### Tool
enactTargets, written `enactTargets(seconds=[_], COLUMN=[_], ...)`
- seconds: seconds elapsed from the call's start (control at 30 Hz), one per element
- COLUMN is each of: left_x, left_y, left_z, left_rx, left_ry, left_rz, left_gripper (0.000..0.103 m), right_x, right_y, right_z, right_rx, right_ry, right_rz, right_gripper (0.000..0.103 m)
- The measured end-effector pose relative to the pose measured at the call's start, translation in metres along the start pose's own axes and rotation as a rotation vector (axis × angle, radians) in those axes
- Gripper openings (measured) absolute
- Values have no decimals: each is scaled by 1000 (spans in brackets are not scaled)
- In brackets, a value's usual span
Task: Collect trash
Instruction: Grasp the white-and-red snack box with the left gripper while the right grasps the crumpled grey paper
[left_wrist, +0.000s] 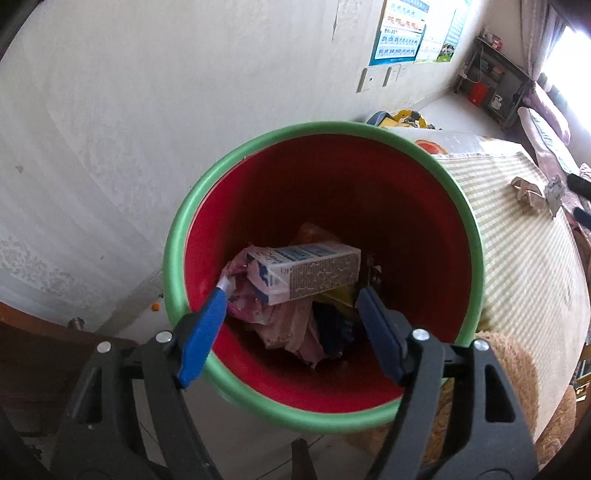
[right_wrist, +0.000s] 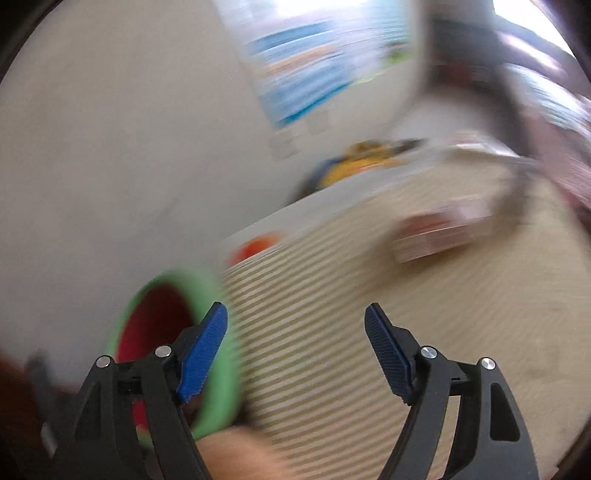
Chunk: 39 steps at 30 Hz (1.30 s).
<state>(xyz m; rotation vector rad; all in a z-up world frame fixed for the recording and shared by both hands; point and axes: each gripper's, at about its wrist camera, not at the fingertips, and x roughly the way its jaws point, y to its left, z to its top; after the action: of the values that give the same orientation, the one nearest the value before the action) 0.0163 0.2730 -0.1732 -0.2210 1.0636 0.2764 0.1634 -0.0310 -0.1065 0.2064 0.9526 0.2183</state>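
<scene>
A red bin with a green rim (left_wrist: 325, 127) stands below my left gripper (left_wrist: 295, 291), whose blue fingers hang open over its mouth. Inside lies a white and blue carton (left_wrist: 306, 271) on top of pink crumpled wrappers (left_wrist: 284, 325) and darker scraps; the carton lies free between the pads, which do not press on it. On the striped bed cover (left_wrist: 524, 266) two crumpled paper pieces (left_wrist: 532, 190) lie at the right. In the blurred right wrist view my right gripper (right_wrist: 295, 314) is open and empty above the striped cover, the bin (right_wrist: 210, 369) at its left, a pale box-like piece (right_wrist: 439, 232) farther off.
A white wall (left_wrist: 147, 110) with posters (left_wrist: 406, 29) rises behind the bin. A brown plush item (left_wrist: 509, 369) lies at the bed's near edge. Dark wooden furniture (left_wrist: 33, 350) sits at the lower left. A shelf unit (left_wrist: 491, 77) stands in the far corner.
</scene>
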Motion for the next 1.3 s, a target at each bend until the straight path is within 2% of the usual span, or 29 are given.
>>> enactTargets(seconds=[0.03, 0.13, 0.23, 0.33, 0.5, 0.53, 0.57, 0.6, 0.7, 0.77, 0.87, 0.93, 1.0, 1.17, 1.3], left_x=[-1, -4, -7, -8, -11, -9, -7, -5, 5, 14, 35, 49, 62, 95, 109], left_y=[-3, -15, -41, -73, -144, -159, -175, -188, -233, -261, -305, -328, -355, -389, -399], left_z=[1, 7, 15, 22, 40, 45, 51, 55, 70, 78, 86, 89, 94, 103, 103], left_rx=[3, 26, 91, 164, 338, 371, 403, 430, 554, 634, 785, 874, 938, 947, 905], left_ry=[-9, -35, -62, -80, -129, -133, -136, -140, -159, -157, -148, -155, -140, -43, 31], left_rz=[4, 1, -11, -42, -130, -151, -169, -180, -203, -221, -214, -173, -182, -196, -223], left_gripper=[71, 71, 75, 77, 85, 89, 90, 90, 90, 90, 91, 91, 91, 89, 76], right_x=[2, 16, 40, 63, 101, 110, 112, 113, 84, 54, 9, -13, -33, -55, -66], right_y=[-35, -107, -155, -177, -203, -212, -215, -219, -226, -226, -228, -231, -230, -219, -206], right_z=[15, 44, 70, 90, 105, 106, 109, 110, 99, 76, 27, -6, -40, -83, -83], right_rx=[40, 145, 198, 215, 262, 281, 294, 309, 316, 298, 297, 314, 335, 328, 249], right_ry=[-46, -83, -75, -52, 7, 34, 54, 64, 5, -22, -34, -25, -12, 37, 25], right_rz=[-94, -231, -310, -314, -251, -227, -203, -166, -79, -5, 76, 99, 108, 79, 51], right_gripper=[76, 79, 80, 81, 81, 63, 41, 42, 38, 38, 38, 39, 39, 39, 40])
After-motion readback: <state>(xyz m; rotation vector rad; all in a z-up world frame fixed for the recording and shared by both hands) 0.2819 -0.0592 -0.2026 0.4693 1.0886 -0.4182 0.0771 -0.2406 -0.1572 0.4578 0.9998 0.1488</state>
